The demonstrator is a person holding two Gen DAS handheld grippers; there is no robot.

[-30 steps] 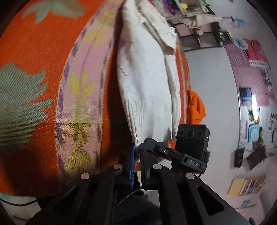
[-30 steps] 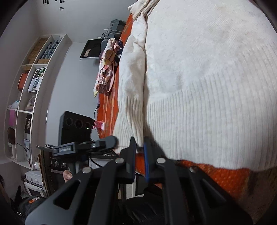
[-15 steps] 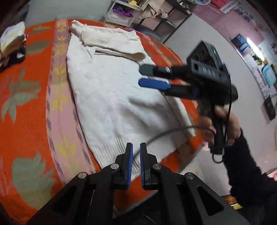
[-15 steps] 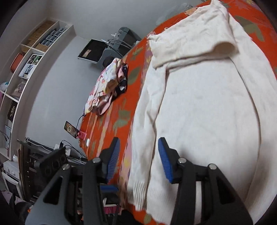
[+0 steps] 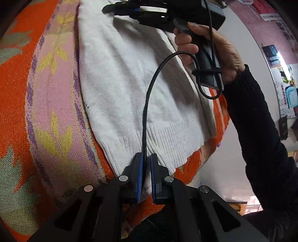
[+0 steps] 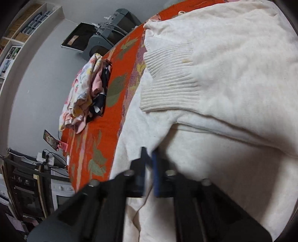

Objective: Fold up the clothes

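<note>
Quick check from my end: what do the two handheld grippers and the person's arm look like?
Both grippers, left gripper and right gripper, are black frames with silver rivets and blue-padded jaws. A braided black cable loops from the right gripper's handle. The arm wears a black knit sleeve.

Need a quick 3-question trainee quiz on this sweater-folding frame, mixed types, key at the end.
1. True or false: a sleeve of the white sweater is already folded across its body.
2. What lies under the sweater? A) orange patterned blanket B) bare wooden table C) blue sheet
3. Fill in: the black cable runs from the right gripper down between the jaws of the ____ gripper.

Key: 1 true; 2 A; 3 left
</note>
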